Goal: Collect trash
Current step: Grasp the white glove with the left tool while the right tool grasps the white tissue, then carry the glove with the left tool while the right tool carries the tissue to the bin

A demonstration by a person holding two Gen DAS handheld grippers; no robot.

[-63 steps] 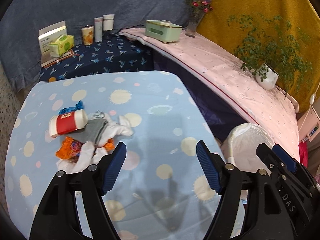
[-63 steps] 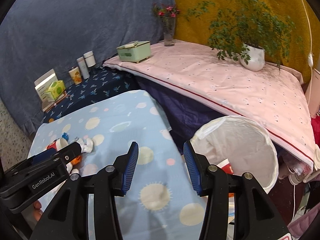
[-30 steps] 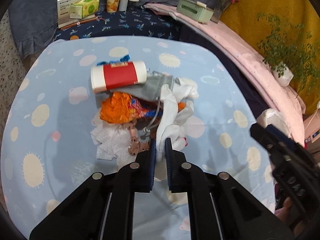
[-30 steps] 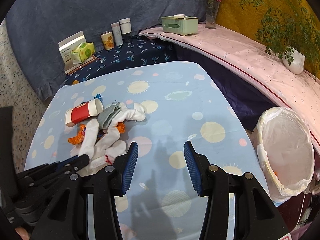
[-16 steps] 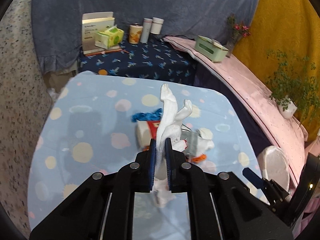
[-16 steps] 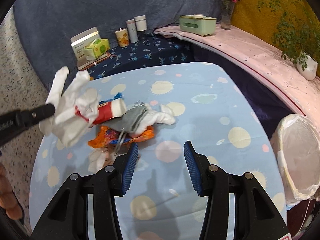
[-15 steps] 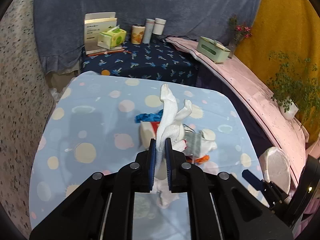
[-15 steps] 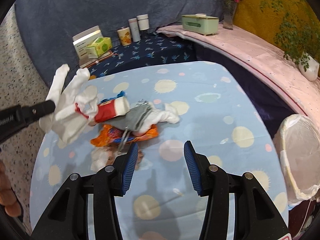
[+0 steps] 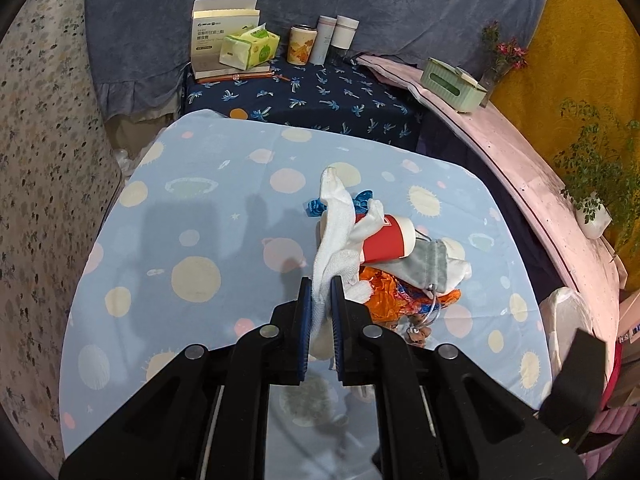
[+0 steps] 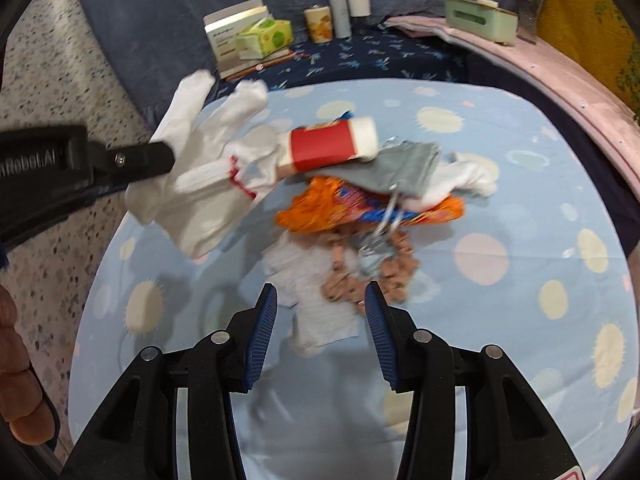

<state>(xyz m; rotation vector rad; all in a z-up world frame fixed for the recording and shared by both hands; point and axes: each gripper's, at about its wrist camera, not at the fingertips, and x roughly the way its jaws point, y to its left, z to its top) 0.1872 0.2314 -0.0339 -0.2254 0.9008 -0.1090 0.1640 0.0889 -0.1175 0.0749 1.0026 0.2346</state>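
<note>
My left gripper (image 9: 320, 292) is shut on a white glove (image 9: 336, 220), which hangs above the blue spotted table (image 9: 192, 240). In the right wrist view the glove (image 10: 208, 176) dangles at the left from the left gripper (image 10: 160, 160). The trash pile lies under it: a red-and-white cup (image 10: 332, 144), a grey pouch (image 10: 404, 168), an orange wrapper (image 10: 320, 208), brown crumpled paper (image 10: 360, 276) and a white tissue (image 10: 316, 308). My right gripper (image 10: 320, 300) hovers low over the tissue and the brown paper. Its jaws are closing, and the pads touch nothing.
A white-lined bin (image 9: 568, 320) stands off the table's right edge. Behind the table, a dark blue surface (image 9: 320, 92) carries a box, a tissue pack and cans. A pink ledge (image 9: 520, 152) holds a green box, a vase and a potted plant. A hand (image 10: 16, 380) shows at the left.
The left gripper has lifted the glove off the pile and carried it left. The right gripper has come down and closer to the pile, with its jaws a little narrower.
</note>
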